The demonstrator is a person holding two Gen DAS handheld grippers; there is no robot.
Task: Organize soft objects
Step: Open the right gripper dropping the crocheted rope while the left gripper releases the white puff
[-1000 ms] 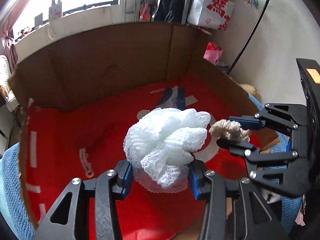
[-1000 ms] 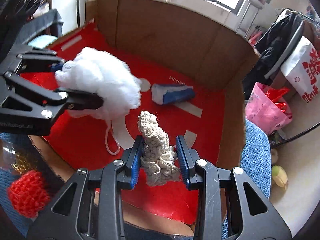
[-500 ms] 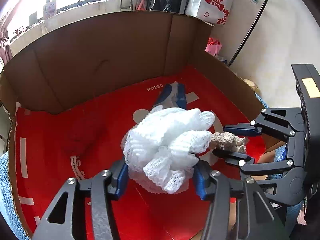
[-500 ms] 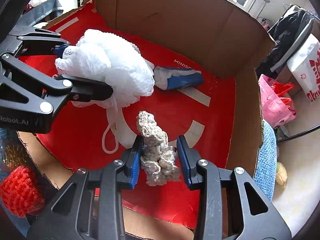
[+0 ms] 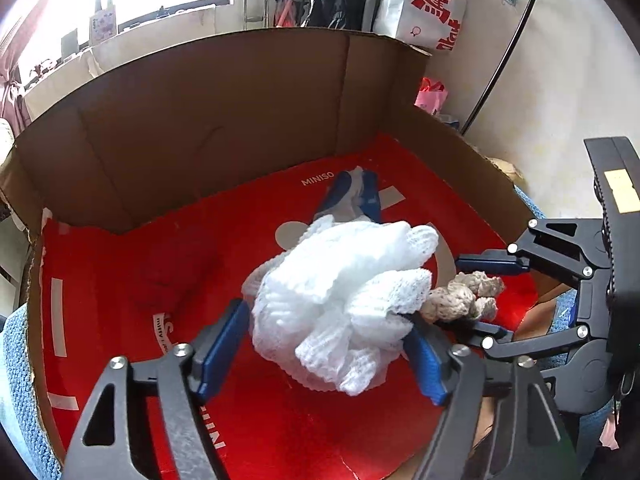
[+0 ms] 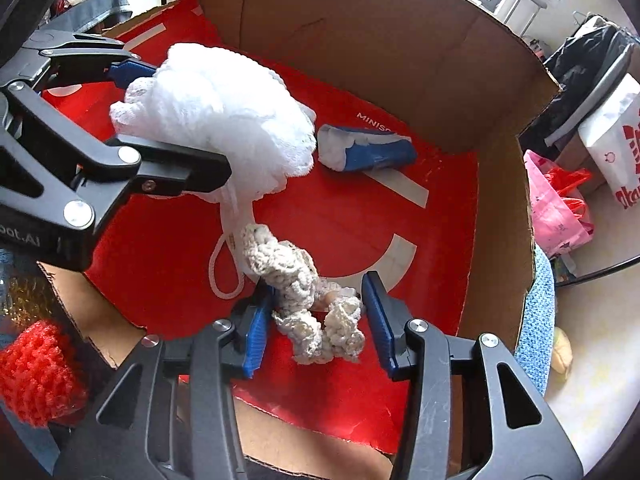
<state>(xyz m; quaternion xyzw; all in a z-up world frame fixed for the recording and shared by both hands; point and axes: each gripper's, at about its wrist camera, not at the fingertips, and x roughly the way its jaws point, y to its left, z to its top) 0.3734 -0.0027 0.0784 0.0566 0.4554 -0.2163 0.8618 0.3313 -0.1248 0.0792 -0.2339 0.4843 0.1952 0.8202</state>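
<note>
A white mesh bath puff [image 5: 340, 300] lies between the fingers of my left gripper [image 5: 324, 344], low over the red floor of the cardboard box [image 5: 224, 112]. The jaws stand wide and the left pad is clear of the puff. The puff also shows in the right wrist view [image 6: 224, 120], with its cord loop hanging to the floor. My right gripper [image 6: 316, 320] has its jaws spread around a beige crocheted piece [image 6: 304, 296], which slumps onto the box floor. A blue-and-white soft bundle [image 6: 368, 152] lies further back in the box.
A red knitted piece [image 6: 32, 376] sits outside the box's near-left edge. A dark red soft item [image 5: 172, 276] lies on the box floor at the left. Box walls rise at the back and right. Bags [image 6: 560, 208] stand beyond the right wall.
Both grippers have moved lower into the box and both jaws have opened. The crocheted piece has sagged onto the floor; the puff has loosened between the left fingers.
</note>
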